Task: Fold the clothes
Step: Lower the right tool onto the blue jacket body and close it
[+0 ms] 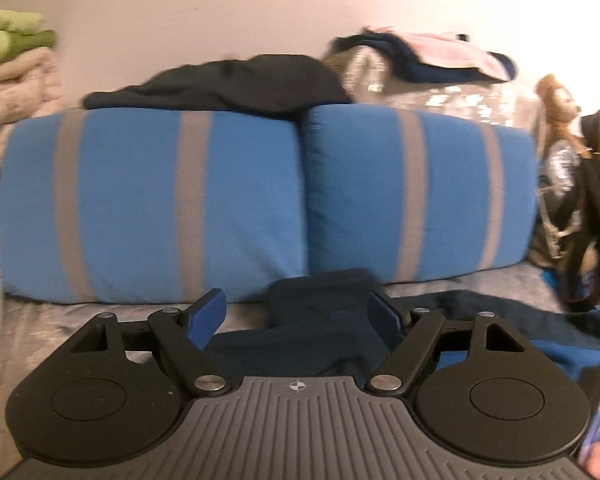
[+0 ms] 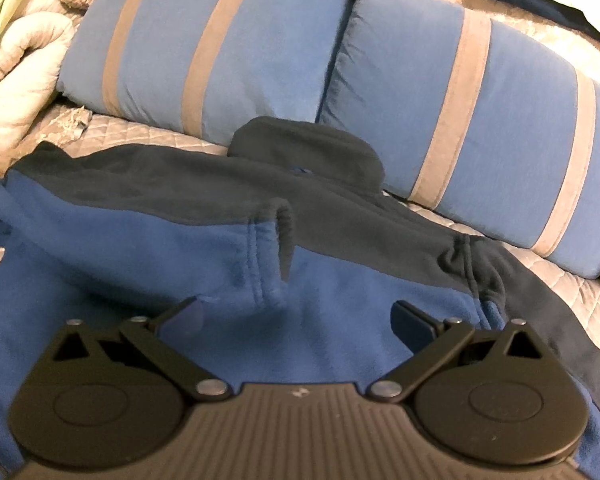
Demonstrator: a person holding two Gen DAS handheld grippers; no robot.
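Note:
A blue fleece jacket (image 2: 148,240) with a dark navy yoke and collar (image 2: 308,148) lies spread on the quilted bed, one blue sleeve cuff (image 2: 278,236) folded across its front. My right gripper (image 2: 300,316) hovers open just above the blue body of the jacket, nothing between its fingers. In the left wrist view my left gripper (image 1: 298,314) stands open low over the jacket's dark collar (image 1: 320,300), which shows between the blue pads; I cannot tell whether they touch it.
Two blue pillows with grey stripes (image 1: 152,204) (image 2: 480,120) lean at the head of the bed. Dark clothes (image 1: 228,80) lie on top of them. Folded blankets (image 1: 12,88) pile at the left, and bags with a soft toy (image 1: 560,100) crowd the right.

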